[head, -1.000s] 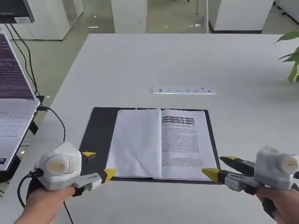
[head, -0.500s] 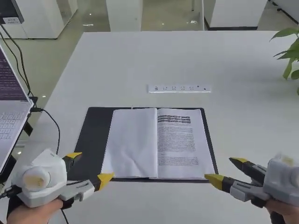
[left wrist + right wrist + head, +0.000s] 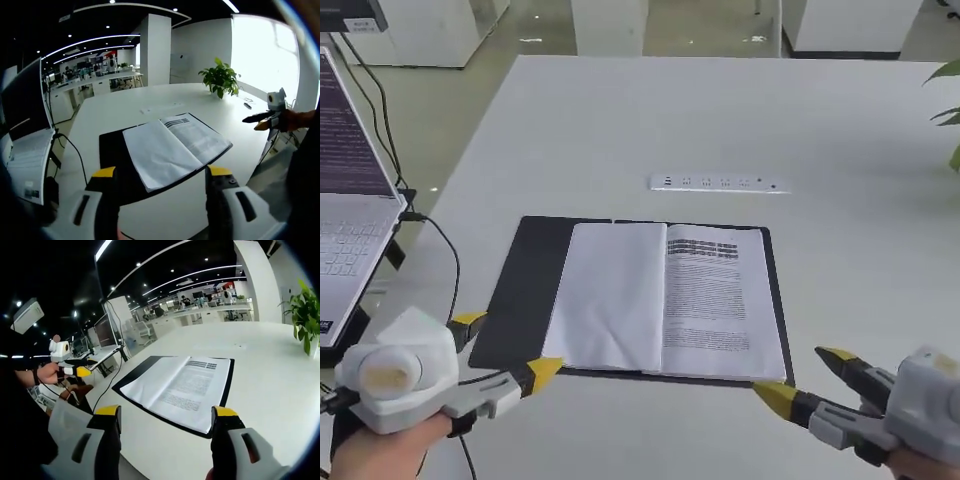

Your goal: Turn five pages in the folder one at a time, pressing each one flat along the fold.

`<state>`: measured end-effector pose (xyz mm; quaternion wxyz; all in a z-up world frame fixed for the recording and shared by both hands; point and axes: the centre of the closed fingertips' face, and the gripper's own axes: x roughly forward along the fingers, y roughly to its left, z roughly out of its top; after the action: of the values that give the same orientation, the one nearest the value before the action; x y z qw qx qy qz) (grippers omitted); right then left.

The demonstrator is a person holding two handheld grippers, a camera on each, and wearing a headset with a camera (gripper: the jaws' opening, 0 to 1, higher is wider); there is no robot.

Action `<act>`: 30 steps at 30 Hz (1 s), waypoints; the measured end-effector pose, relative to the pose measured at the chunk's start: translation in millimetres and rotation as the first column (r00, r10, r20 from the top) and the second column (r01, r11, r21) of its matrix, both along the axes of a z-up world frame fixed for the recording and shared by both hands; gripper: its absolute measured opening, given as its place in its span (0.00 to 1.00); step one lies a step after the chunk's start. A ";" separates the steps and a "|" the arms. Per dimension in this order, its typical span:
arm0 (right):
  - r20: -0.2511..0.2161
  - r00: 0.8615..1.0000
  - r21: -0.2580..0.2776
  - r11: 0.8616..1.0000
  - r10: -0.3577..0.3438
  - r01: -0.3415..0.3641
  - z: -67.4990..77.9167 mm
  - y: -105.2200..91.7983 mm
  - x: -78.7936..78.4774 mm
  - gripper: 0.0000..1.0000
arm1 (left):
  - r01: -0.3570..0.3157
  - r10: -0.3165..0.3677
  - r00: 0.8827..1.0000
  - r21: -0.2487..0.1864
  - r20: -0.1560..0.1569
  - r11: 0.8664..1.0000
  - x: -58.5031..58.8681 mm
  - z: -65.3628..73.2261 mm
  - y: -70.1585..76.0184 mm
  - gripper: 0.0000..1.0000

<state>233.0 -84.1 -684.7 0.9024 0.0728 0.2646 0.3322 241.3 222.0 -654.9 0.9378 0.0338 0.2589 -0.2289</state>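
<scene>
Workbench (image 3: pixel 620 120) under open folder (image 3: pixel 642 300), print (image 3: pixel 703 250) illegible

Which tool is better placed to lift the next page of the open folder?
The right tool, likely. It is open, just off the near right corner of the printed page, whose free edge lies on that side. The left tool is by the black left cover of the folder.

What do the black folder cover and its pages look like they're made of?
The folder cover looks like matte black plastic or card: flat, dull, no glare. The pages look like thin white paper: printed text on one, faint creases on the other.
</scene>
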 end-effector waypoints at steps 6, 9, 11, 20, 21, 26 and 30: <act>-0.010 1.000 0.005 1.000 0.004 -0.004 1.7 -1.0 5.4 0.74 | -0.032 0.032 0.999 -0.007 -0.004 0.999 -0.7 -1.6 4.0 0.71; -0.011 1.000 -0.001 1.000 0.004 -0.004 2.2 -2.2 5.9 0.75 | -0.035 0.035 0.999 -0.005 -0.006 0.999 -2.1 -2.5 3.1 0.71; -0.012 1.000 0.003 1.000 0.002 -0.002 3.0 -2.8 6.0 0.75 | -0.037 0.037 0.999 -0.004 -0.003 0.999 -2.4 -1.6 2.7 0.71; -0.033 0.999 -0.004 1.000 0.000 0.000 -1.0 -8.5 2.0 0.75 | -0.055 0.055 0.998 -0.021 0.009 0.998 -5.2 6.6 0.4 0.72; -0.034 0.999 -0.002 1.000 -0.004 0.004 -1.2 -9.2 2.2 0.74 | -0.052 0.053 0.999 -0.020 0.010 0.998 -5.7 6.8 -0.1 0.72; -0.029 0.999 0.003 1.000 -0.016 0.016 0.1 -11.1 2.4 0.74 | -0.050 0.050 0.998 -0.034 0.022 0.998 -6.0 10.6 -3.5 0.76; -0.025 1.000 -0.012 1.000 -0.012 0.012 -0.4 -11.2 0.4 0.75 | -0.047 0.048 0.999 -0.038 0.024 0.998 -5.0 12.0 -5.1 0.78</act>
<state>233.5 -95.3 -685.1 0.9014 0.0731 0.2774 0.3244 236.3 216.9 -642.8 0.9465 0.0129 0.2439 -0.2108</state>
